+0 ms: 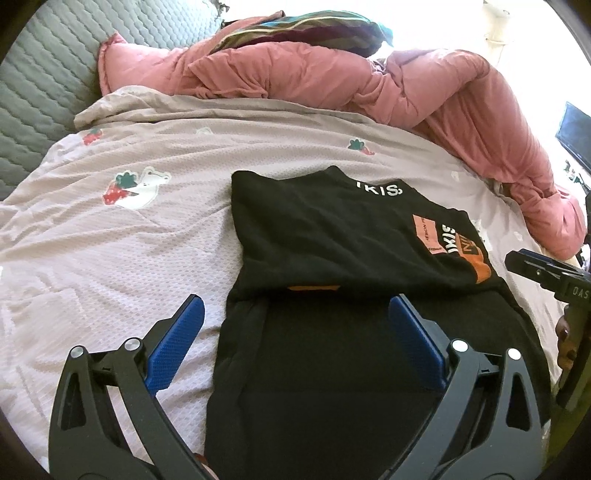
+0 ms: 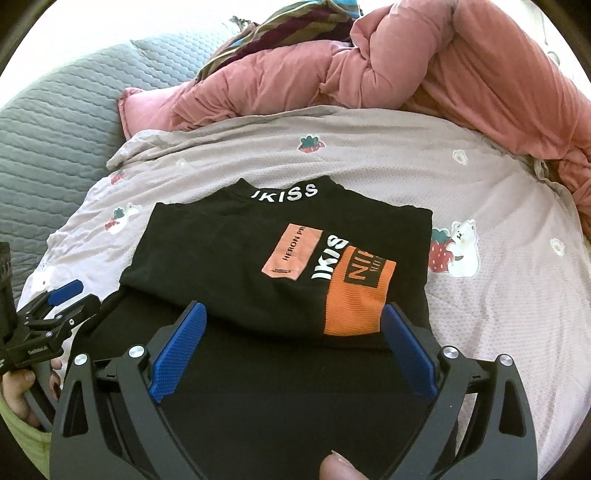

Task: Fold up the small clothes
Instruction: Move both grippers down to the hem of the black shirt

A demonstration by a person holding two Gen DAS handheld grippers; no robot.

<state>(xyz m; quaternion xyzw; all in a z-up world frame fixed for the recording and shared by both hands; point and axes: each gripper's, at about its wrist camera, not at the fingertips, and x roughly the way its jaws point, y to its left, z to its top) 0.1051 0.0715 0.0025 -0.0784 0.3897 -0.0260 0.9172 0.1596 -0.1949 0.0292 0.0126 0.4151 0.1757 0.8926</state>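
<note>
A black shirt (image 1: 332, 240) with white "IKISS" lettering and orange patches lies partly folded on the pale pink bedsheet (image 1: 110, 240); its far half is laid over the near half. It also shows in the right wrist view (image 2: 221, 258). My left gripper (image 1: 297, 314) is open and empty, its blue pads hovering over the shirt's near left part. My right gripper (image 2: 291, 317) is open and empty over the shirt's near edge, below the orange patch (image 2: 354, 295). Each gripper shows at the edge of the other's view.
A bunched pink quilt (image 1: 424, 92) lies along the back and right of the bed. A striped cloth (image 1: 306, 31) sits on top of it. A grey quilted cover (image 1: 40, 92) is at the left. The sheet has strawberry and bear prints (image 2: 454, 251).
</note>
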